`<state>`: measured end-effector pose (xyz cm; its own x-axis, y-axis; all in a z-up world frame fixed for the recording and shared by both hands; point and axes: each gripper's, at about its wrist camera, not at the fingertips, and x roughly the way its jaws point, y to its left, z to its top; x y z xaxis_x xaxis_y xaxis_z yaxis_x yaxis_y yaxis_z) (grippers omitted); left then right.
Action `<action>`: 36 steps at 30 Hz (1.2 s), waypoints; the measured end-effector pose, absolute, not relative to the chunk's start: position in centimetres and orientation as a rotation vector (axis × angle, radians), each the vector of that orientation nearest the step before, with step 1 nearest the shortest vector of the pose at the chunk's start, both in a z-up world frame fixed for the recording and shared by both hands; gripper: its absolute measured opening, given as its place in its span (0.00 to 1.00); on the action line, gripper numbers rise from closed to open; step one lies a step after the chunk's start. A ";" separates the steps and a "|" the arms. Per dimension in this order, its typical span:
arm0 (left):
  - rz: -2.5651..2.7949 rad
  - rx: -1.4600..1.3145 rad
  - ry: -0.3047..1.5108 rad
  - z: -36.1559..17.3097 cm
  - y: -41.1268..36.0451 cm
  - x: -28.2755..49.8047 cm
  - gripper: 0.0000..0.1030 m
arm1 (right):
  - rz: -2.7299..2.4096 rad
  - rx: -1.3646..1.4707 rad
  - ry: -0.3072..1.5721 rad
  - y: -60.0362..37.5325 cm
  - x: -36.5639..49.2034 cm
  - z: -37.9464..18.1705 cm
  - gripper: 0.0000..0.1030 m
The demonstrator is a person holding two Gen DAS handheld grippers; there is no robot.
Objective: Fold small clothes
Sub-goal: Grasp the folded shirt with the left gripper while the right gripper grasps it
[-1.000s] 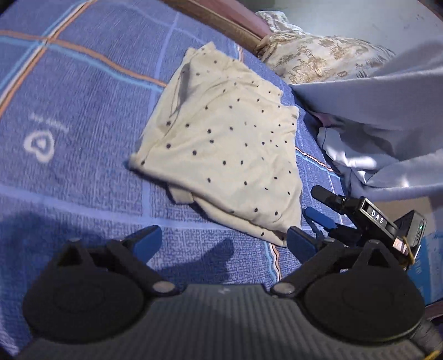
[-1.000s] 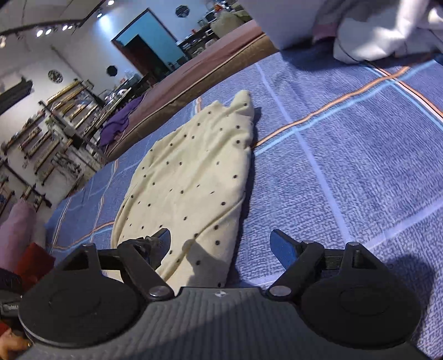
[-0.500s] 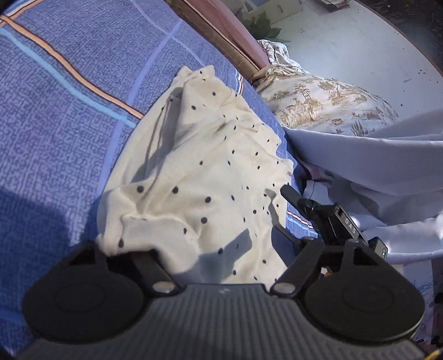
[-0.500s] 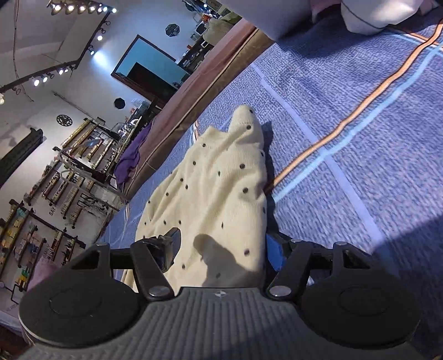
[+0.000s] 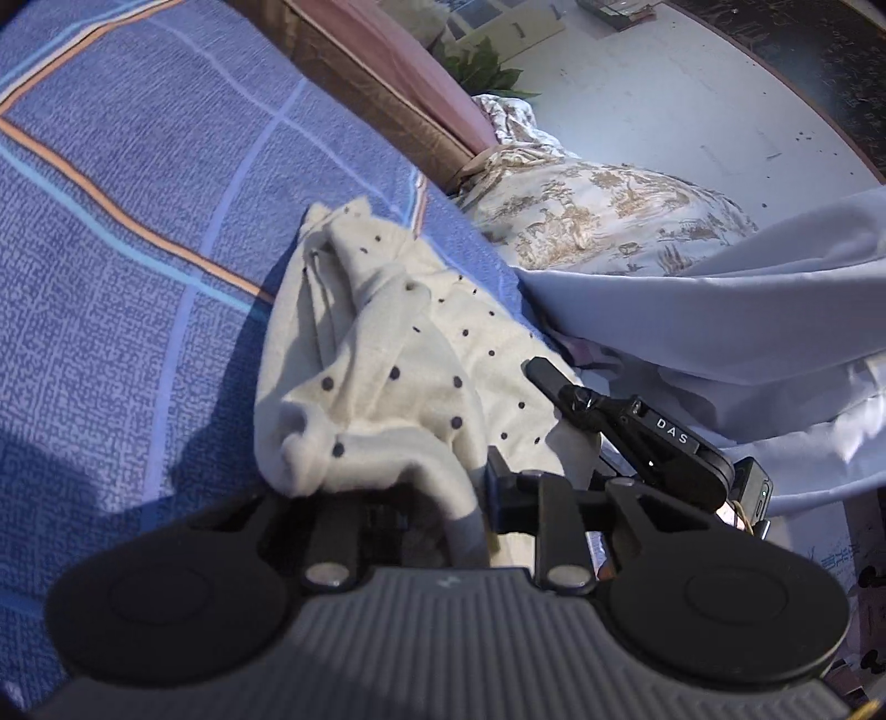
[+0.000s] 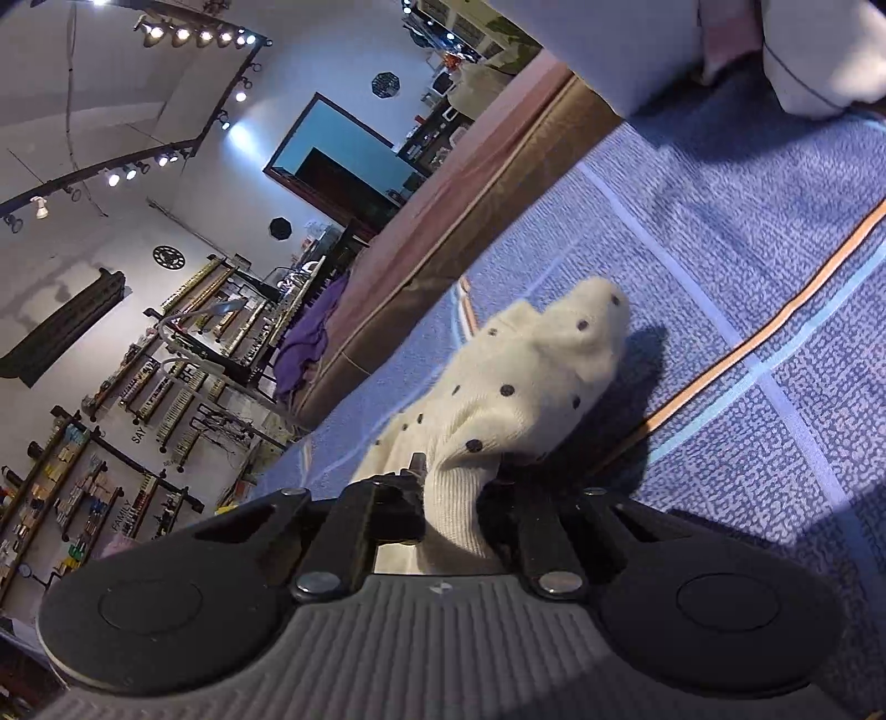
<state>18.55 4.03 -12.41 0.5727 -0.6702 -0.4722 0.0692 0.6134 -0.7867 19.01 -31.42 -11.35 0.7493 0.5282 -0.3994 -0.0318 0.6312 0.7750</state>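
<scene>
A small cream garment with dark dots (image 5: 387,365) lies bunched on the blue patterned bedspread (image 5: 122,232). My left gripper (image 5: 443,498) is shut on the garment's near edge, with cloth pinched between its fingers. My right gripper (image 6: 459,498) is shut on another edge of the same garment (image 6: 531,382), which rises in a fold ahead of it. The right gripper also shows in the left wrist view (image 5: 637,426), at the garment's right side.
A pale grey-blue sheet (image 5: 720,310) and a beige printed quilt (image 5: 603,210) lie past the garment on the right. The bed's brown edge (image 6: 454,243) runs behind it. White bedding (image 6: 803,50) sits at the far right corner.
Both grippers moved in onto the garment and closed on its edges. The flat garment is now lifted and bunched between them.
</scene>
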 end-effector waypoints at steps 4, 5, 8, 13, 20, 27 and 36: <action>-0.562 -0.753 0.837 -9.1 3.4 16.6 0.23 | 0.380 0.797 0.625 -31.9 15.8 -7.2 0.19; -0.582 -0.748 0.835 -8.5 3.0 16.0 0.23 | 0.373 0.793 0.618 -32.3 14.6 -6.3 0.19; -0.622 -0.741 0.809 -6.7 2.3 14.4 0.23 | 0.376 0.764 0.600 -33.2 12.0 -3.8 0.18; -0.661 -0.720 0.692 -1.4 5.2 10.3 0.21 | 0.491 0.648 0.614 -29.8 10.3 1.2 0.17; -0.500 -0.499 0.405 11.6 16.9 -0.7 0.21 | 0.846 0.682 0.496 -19.0 10.5 9.1 0.18; -0.141 -0.321 0.389 15.1 25.5 -11.9 0.27 | 1.200 0.727 0.562 -4.2 12.6 11.0 0.17; 0.193 -0.454 0.615 3.7 32.6 -18.0 0.53 | 0.989 0.612 0.950 4.6 13.3 -3.7 0.23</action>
<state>-18.03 32.65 3.74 0.8026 0.0415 -0.5951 -0.3066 0.8844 -0.3519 13.26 4.62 -3.67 0.2242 0.8968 -0.3814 -0.4170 0.4420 0.7942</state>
